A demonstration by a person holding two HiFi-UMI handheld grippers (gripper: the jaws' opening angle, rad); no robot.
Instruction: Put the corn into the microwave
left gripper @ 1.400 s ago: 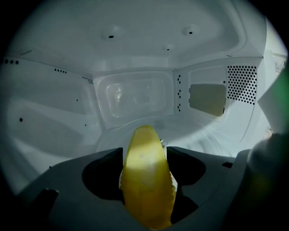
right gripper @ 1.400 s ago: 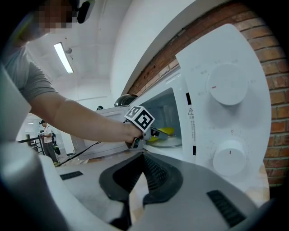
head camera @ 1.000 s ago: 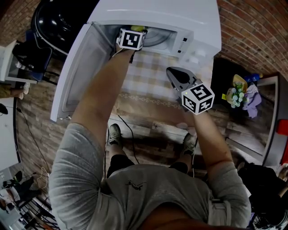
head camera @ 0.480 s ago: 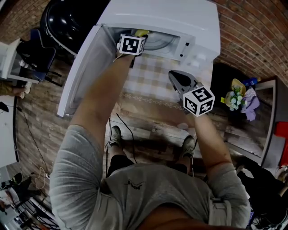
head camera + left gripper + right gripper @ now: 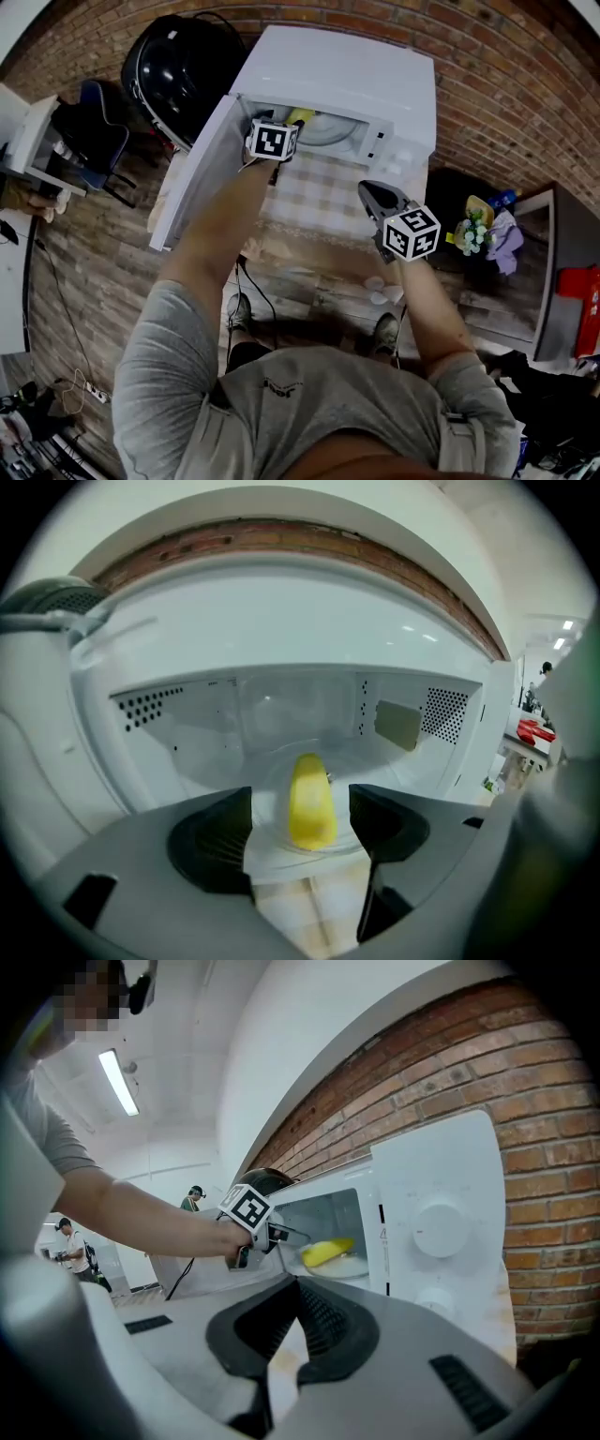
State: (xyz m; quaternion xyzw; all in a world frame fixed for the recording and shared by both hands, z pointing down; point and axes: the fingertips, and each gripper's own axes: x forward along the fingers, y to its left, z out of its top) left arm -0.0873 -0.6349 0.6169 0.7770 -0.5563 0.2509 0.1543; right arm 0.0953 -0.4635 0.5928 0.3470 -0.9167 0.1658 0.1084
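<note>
The yellow corn lies loose on the glass turntable inside the white microwave, whose door hangs open to the left. My left gripper is open at the mouth of the oven, its jaws apart just short of the corn and touching nothing. In the head view the left gripper sits at the opening, the corn just past it. My right gripper hovers over the checked cloth, shut and empty. The right gripper view shows the corn from the side.
The microwave's control panel with two knobs is right of the opening. A round black object stands left of the oven against the brick wall. A bunch of flowers sits to the right. People stand in the background.
The head view has drawn back and shows more of the room. My left gripper has backed slightly out of the oven mouth, the corn staying on the turntable. The right gripper barely moved.
</note>
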